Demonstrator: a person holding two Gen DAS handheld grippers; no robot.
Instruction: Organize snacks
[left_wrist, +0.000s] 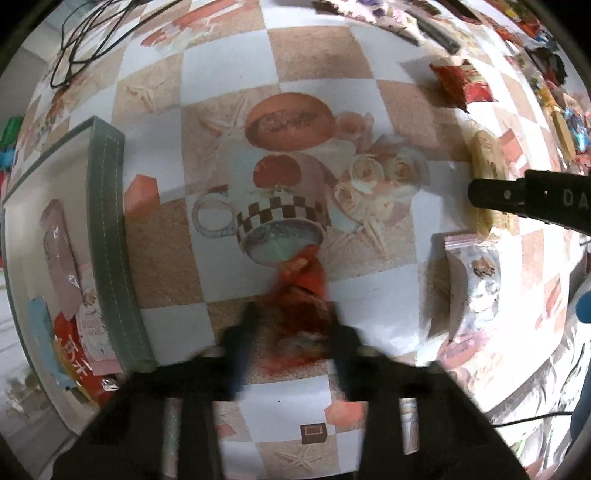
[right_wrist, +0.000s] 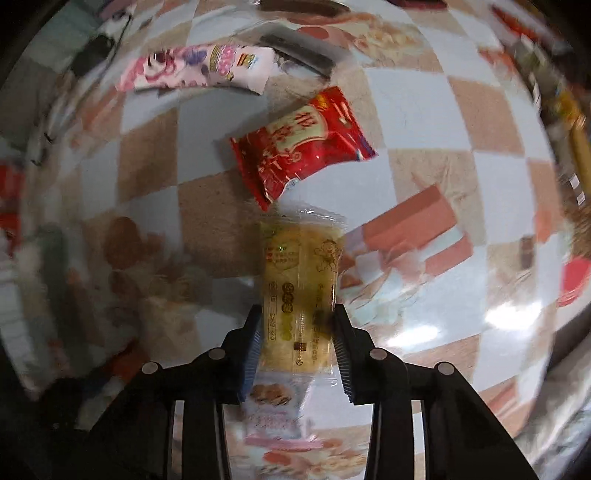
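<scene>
Left gripper (left_wrist: 291, 332) held a small orange-red snack packet (left_wrist: 301, 291) between its two fingers, clamped on it as far as the blur allowed, the packet's long axis running straight out ahead along the fingers, its front end over the printed teacup on the checked tablecloth (left_wrist: 314, 51). Off to that gripper's left stood the green-rimmed storage box (left_wrist: 110, 229), already holding several packets, its near wall close beside the left finger, so the carry looked a short sideways one. On the right of that view a pale cookie packet (left_wrist: 476, 284) lay flat, with the other gripper's black finger above it. Over to the right wrist view: right gripper (right_wrist: 298, 343) was closed on a yellow clear-wrapped pastry packet (right_wrist: 301, 288), pads pressing both its long sides, the length pointing directly forward. Just beyond its far end lay a red packet (right_wrist: 299, 147), tilted on the cloth, nearly touching, and farther out a pink and white packet (right_wrist: 195, 66). The box was not clearly visible there, so the left hand seemed the nearer to it, and the right would likely have to cross further.
</scene>
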